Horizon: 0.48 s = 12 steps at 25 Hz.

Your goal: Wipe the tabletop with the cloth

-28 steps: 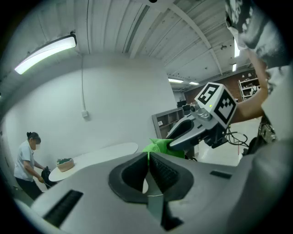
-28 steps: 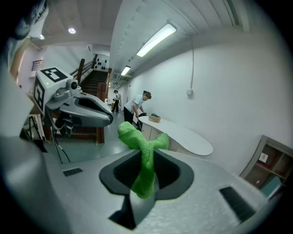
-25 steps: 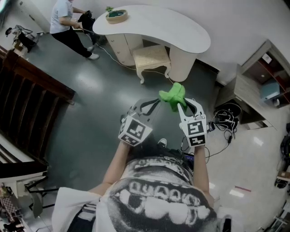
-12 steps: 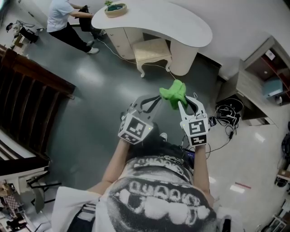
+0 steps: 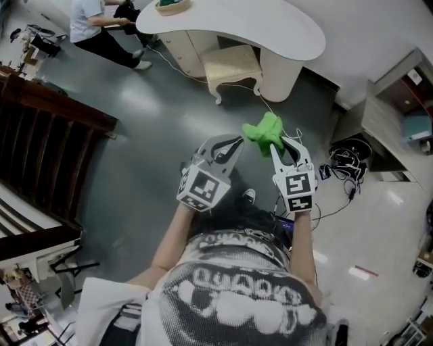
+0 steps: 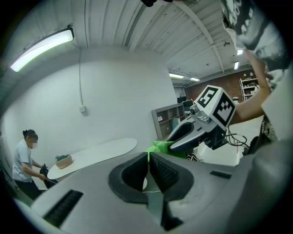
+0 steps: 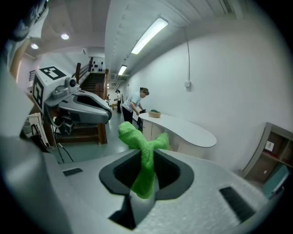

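Observation:
A bright green cloth [image 5: 264,132] is pinched in my right gripper [image 5: 279,142], held in the air over the grey floor; in the right gripper view the cloth [image 7: 144,155] sticks up from between the closed jaws. My left gripper [image 5: 232,143] is beside it, jaws together with nothing between them [image 6: 149,167]. The white curved tabletop [image 5: 250,23] stands ahead across the floor, also seen as a white slab [image 7: 183,128] in the right gripper view. Both grippers are well short of the table.
A woven bowl with greenery [image 5: 171,6] sits at the table's left end, where a person [image 5: 95,27] bends over. A cream stool [image 5: 233,67] stands under the table. A dark wooden stair rail [image 5: 47,149] is left; shelving [image 5: 399,115] and cables [image 5: 345,169] are right.
The table has slid up and right in the head view, and both grippers with the cloth have shifted slightly right. Jaw states are unchanged.

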{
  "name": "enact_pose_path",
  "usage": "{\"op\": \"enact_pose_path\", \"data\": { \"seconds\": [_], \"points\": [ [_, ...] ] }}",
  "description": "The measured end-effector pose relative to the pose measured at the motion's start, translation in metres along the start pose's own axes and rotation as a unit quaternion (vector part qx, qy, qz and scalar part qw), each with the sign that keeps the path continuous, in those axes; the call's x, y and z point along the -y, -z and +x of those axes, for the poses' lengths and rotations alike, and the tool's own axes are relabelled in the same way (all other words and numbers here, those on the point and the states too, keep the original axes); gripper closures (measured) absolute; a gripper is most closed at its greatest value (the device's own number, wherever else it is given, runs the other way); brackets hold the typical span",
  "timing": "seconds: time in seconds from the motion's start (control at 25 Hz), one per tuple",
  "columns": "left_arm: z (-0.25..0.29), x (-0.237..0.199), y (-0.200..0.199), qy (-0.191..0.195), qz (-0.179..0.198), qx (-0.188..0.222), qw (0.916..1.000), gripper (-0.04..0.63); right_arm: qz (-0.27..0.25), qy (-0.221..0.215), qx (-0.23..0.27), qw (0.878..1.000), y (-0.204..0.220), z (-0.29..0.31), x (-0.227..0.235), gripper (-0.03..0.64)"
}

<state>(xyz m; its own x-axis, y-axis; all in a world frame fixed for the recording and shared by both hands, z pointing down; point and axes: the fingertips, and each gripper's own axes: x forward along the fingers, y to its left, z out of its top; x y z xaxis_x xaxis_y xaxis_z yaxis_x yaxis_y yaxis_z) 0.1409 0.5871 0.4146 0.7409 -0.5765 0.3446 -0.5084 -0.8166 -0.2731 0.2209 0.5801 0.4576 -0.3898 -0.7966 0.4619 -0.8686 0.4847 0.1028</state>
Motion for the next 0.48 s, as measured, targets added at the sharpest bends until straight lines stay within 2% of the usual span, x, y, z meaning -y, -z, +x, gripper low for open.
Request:
{"op": "enact_pose_path", "data": {
  "seconds": [0.24, 0.48],
  "points": [
    [0.013, -0.03, 0.012, 0.0, -0.006, -0.007, 1.0, 0.583, 0.005, -0.004, -0.008, 1.0, -0.01, 0.033, 0.008, 0.532],
    [0.029, -0.083, 0.021, 0.008, -0.006, 0.001, 0.9999, 0.583, 0.008, -0.003, -0.02, 1.0, -0.031, 0.084, 0.016, 0.532]
  ]
}}
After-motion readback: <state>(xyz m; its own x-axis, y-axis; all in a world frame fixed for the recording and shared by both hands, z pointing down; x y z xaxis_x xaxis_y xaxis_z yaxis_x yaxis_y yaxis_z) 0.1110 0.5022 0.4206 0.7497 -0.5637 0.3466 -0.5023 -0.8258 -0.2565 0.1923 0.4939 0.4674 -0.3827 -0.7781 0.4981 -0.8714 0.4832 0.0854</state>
